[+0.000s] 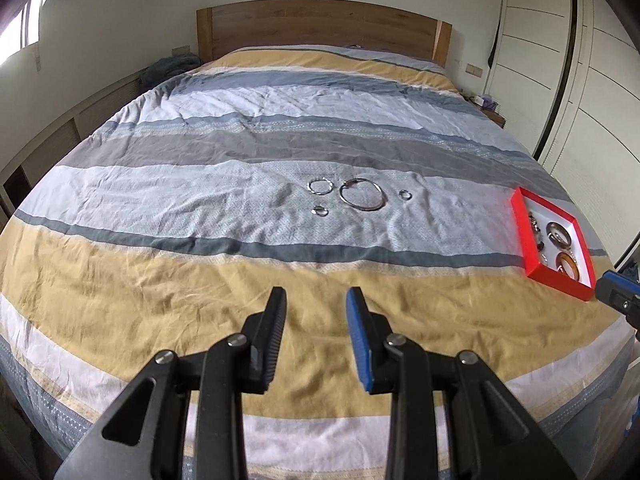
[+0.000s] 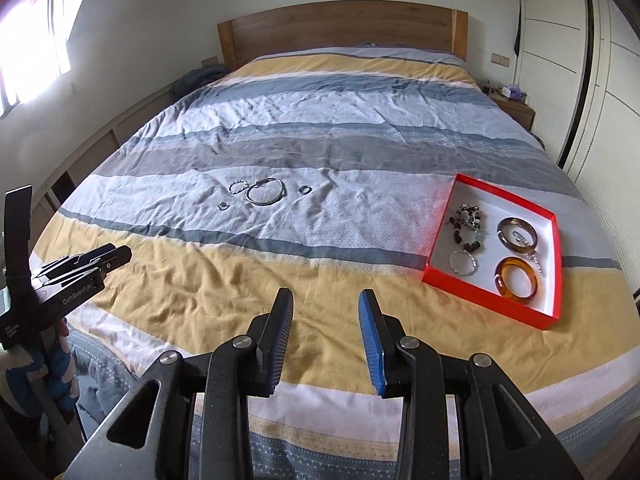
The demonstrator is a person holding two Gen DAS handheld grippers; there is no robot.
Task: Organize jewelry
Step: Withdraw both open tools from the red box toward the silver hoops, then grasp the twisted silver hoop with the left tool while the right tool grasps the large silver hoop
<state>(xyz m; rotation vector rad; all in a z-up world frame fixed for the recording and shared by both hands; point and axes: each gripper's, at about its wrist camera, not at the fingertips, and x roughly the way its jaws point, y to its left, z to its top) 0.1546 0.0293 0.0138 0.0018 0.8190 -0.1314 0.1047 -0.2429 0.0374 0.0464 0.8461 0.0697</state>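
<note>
1. The step in hand looks like the approach to a pick: both tools hover above the near end of the bed (image 1: pixel 200 272), well short of the jewelry.
2. The left hand-held gripper (image 1: pixel 316 300) is released, jaws apart and empty; the right hand-held gripper (image 2: pixel 326 304) is likewise spread with nothing between its fingers.
3. Four loose silver pieces lie on the pale band of the duvet: a large bangle (image 1: pixel 363 195), a twisted ring (image 1: pixel 319 186) beside it, and two small rings (image 1: pixel 320 211) (image 1: pixel 405 194).
4. The red box (image 2: pixel 442 226) sits to the right, already holding amber bangles (image 2: pixel 516 274), a silver ring and a beaded tangle (image 2: pixel 468 220).
5. Next, I judge, one gripper must reach forward, pinch a thin piece off soft, wrinkled fabric, and carry it to the box.
</note>
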